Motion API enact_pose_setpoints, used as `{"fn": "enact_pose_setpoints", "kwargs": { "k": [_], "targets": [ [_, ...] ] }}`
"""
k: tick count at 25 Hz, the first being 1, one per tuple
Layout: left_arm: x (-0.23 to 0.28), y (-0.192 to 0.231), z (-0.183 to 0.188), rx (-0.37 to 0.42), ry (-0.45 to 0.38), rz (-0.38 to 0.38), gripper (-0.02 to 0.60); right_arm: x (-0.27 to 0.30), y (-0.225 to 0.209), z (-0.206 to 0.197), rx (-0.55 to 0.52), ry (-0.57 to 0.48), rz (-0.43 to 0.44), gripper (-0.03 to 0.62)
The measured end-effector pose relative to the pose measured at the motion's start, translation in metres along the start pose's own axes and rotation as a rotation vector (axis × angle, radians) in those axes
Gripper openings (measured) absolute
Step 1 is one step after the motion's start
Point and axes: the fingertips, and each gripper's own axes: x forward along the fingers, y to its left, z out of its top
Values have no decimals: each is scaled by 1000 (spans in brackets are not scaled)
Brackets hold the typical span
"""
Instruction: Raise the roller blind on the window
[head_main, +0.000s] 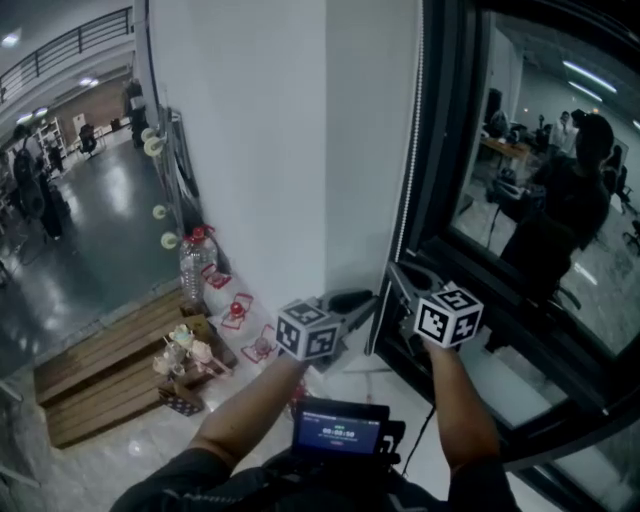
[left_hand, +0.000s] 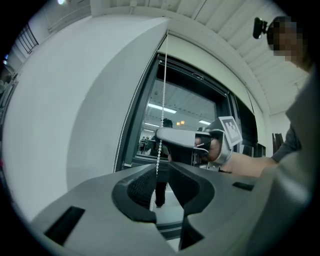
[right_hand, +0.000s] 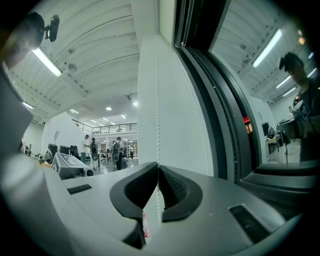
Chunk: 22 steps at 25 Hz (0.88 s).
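Left tool (left_hand: 161, 170): jaws stand well apart and nothing is clamped. It points level toward the window frame (head_main: 440, 150). The bead chain (left_hand: 163, 90) hangs straight down into the gap between the jaws, with neither pad seen to press on it.

Chain: long axis vertical. It hangs just off the dark frame's left edge, between the white wall (head_main: 260, 130) and the glass (head_main: 540, 150). Both tools lie level, so each meets it at a right angle.

Right tool (right_hand: 158, 167): jaws closed to a slit, with the chain pinched between the tips; it runs up out of the jaws and shows again below them. From the left gripper view this grip sits on the same run, above the left tool's open gap.

Roller blind: no fabric shows over the glass in any view, so its roll must be higher up, out of frame. How far it is raised cannot be told.

Judgement: the right tool has the hold, so a pull straight down along the chain falls to it. The left tool, lower on the run, is placed to close for the next hold.
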Motion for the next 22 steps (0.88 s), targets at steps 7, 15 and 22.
{"fn": "enact_pose_setpoints", "kwargs": {
  "k": [7,15,22],
  "targets": [
    [6,10,2,-24,-21,9,77,6,-9,5,-58,-22,-47,8],
    [4,14,7,-17,-35,20,77,9,-18,1,-82,-28,-91,96],
    [-13,19,16,15,-58,61,73,-4,-7,8,-70,-58,-73,109]
  ]
}}
